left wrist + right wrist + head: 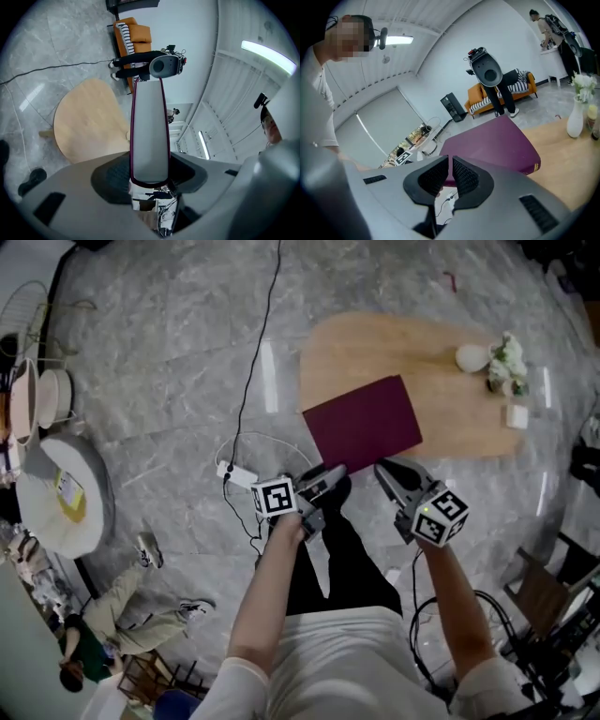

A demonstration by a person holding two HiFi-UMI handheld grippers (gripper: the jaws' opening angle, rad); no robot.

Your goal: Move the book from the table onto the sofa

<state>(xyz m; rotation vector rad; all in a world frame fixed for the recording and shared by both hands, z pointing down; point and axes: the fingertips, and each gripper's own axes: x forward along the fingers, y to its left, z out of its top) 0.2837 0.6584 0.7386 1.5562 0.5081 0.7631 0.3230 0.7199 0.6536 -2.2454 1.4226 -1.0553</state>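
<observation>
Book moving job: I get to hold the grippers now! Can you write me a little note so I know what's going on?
Left gripper: shut on the maroon book, at its near left corner.
Right gripper: shut on the book's near right edge.
Book: held up between both grippers, over the near edge of the wooden table, not resting on it.
Orange sofa: across the floor beyond the table; the book is not there yet.
Done: book gripped and off the table.
Left to do: carry it to the sofa, lay it down, open both grippers.
</observation>
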